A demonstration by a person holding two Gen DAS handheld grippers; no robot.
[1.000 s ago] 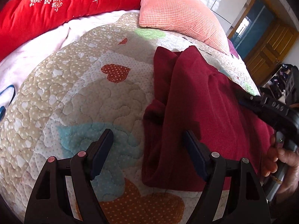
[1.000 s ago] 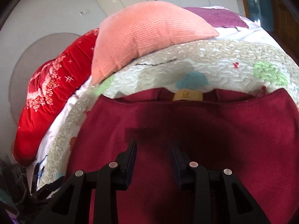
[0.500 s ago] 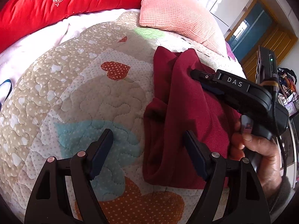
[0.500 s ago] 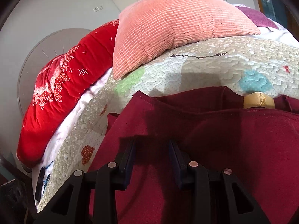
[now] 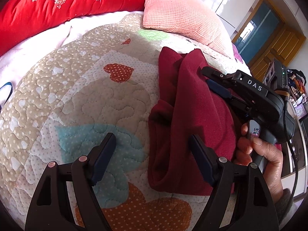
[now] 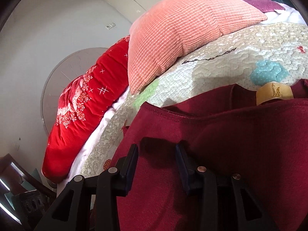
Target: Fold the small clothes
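Observation:
A dark red garment [image 5: 184, 119] lies partly folded on the quilted bedspread [image 5: 86, 96]. It also fills the lower right wrist view [image 6: 221, 154], with a tan neck label [image 6: 274, 94] at its far edge. My left gripper [image 5: 153, 144] is open and empty, its right finger over the garment's near left edge and its left finger over the quilt. My right gripper [image 6: 156, 148] is open, low over the garment's folded top layer near the far corner. It shows in the left wrist view [image 5: 209, 77] too, held by a hand.
A pink ribbed pillow [image 5: 182, 13] and a red floral bolster [image 5: 57, 5] lie at the head of the bed. A blue strap [image 5: 5, 90] lies at the left edge. Wooden doors [image 5: 279, 46] and clutter stand beyond the bed's right side.
My right gripper has moved across the garment toward its far left corner. The left gripper has stayed where it was, open.

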